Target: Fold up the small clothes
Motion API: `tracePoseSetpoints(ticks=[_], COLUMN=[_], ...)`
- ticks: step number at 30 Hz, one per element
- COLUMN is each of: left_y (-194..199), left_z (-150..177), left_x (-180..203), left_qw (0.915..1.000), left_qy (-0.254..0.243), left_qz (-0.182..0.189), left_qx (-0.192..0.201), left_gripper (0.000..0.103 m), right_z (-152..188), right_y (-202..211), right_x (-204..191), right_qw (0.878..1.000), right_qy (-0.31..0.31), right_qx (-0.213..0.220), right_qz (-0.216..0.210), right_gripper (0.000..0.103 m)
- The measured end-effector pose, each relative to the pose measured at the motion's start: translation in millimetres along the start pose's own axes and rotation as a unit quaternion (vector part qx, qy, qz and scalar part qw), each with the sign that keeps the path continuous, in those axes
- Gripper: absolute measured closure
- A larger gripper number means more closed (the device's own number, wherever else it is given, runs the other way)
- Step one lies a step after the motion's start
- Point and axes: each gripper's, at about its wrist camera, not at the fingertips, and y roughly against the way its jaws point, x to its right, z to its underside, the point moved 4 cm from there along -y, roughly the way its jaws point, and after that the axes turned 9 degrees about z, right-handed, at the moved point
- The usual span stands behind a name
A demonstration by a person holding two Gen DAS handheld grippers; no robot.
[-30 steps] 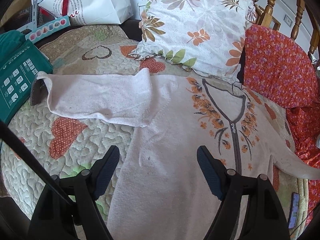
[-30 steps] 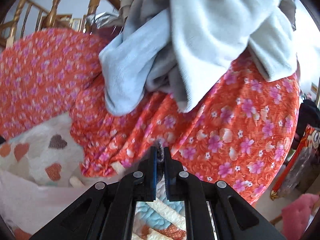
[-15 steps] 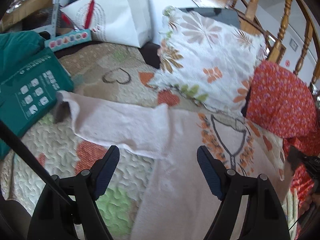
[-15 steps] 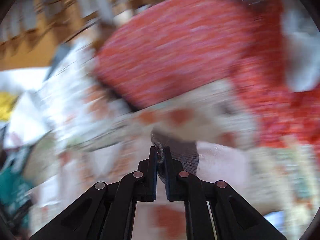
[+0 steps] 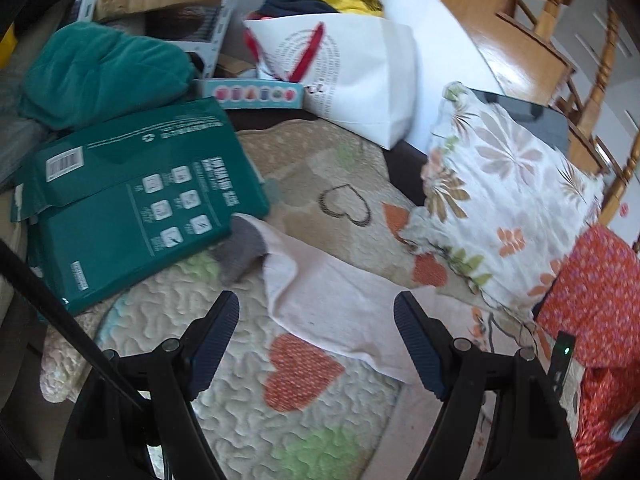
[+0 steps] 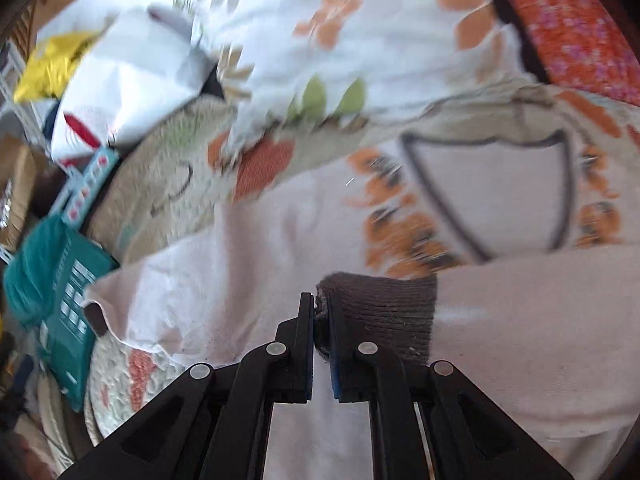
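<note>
A pale pink top [image 6: 256, 240] with orange flowers and a grey-trimmed neckline [image 6: 486, 196] lies flat on a quilted bedspread [image 5: 248, 376]. My right gripper [image 6: 320, 320] is shut on the brown cuff [image 6: 384, 312] of the right sleeve and holds that sleeve across the chest of the top. My left gripper [image 5: 316, 344] is open and empty, above the other sleeve [image 5: 332, 300], whose grey cuff [image 5: 240, 248] lies by a green box.
A green box [image 5: 132, 208] and teal cloth [image 5: 100, 72] lie left of the sleeve. A floral pillow [image 5: 500, 200], white paper bag [image 5: 352, 72] and red flowered fabric [image 5: 596, 292] border the far and right sides. Wooden railing stands behind.
My right gripper has swung from the red fabric over the top, carrying the sleeve cuff across the chest. My left gripper has moved left toward the other sleeve and stayed open.
</note>
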Motion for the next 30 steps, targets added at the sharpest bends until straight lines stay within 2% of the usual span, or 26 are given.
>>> tracePoseSetpoints(ticks=[6,10,12,13,15,18,20,22,25,26,28,29,30], left_y=[3,6,11,14,23,43,53,61,66,66,65,65,65], left_z=[-8,-12,-16,-18,-24,-34,-35,-36,-36,-36,-37,-38,-38], left_x=[-27,-32,-40,-45,-59,-91,-109,-125,-139,-141,-146,-149,-152], left_qw=[0.9993,0.999,0.998,0.9972,0.9941,0.9849,0.9784,0.9732,0.9712,0.9712,0.9706,0.9699,0.9689], left_qy=[0.032,0.035,0.041,0.045,0.059,0.1,0.125,0.15,0.161,0.162,0.168,0.172,0.179], left_qz=[-0.018,-0.026,-0.042,-0.053,-0.079,-0.119,-0.133,-0.137,-0.139,-0.14,-0.14,-0.14,-0.139], left_qx=[0.006,0.011,0.022,0.029,0.045,0.077,0.096,0.108,0.107,0.104,0.101,0.1,0.1], left_gripper=[0.024,0.024,0.024,0.024,0.024,0.024,0.024,0.024,0.024,0.024,0.024,0.024,0.024], right_z=[5,10,11,11,12,19,26,34,47,53,63,68,75], right_y=[-18,-28,-20,-14,3,17,20,20,16,14,10,8,5], right_x=[-36,-54,-62,-65,-80,-117,-145,-178,-235,-255,-288,-302,-319], right_qw=[0.999,0.995,0.993,0.993,0.993,0.986,0.981,0.975,0.962,0.953,0.935,0.923,0.905], right_qy=[0.037,0.064,0.072,0.074,0.094,0.144,0.169,0.195,0.251,0.286,0.346,0.377,0.416], right_qx=[-0.015,-0.052,-0.051,-0.045,-0.02,-0.011,-0.012,-0.013,0.004,0.019,0.05,0.068,0.091], right_qz=[-0.016,-0.063,-0.073,-0.077,-0.071,-0.079,-0.092,-0.108,-0.11,-0.096,-0.06,-0.04,-0.016], right_gripper=[0.096,0.093,0.092,0.088,0.07,0.066,0.062,0.055,0.041,0.036,0.035,0.035,0.035])
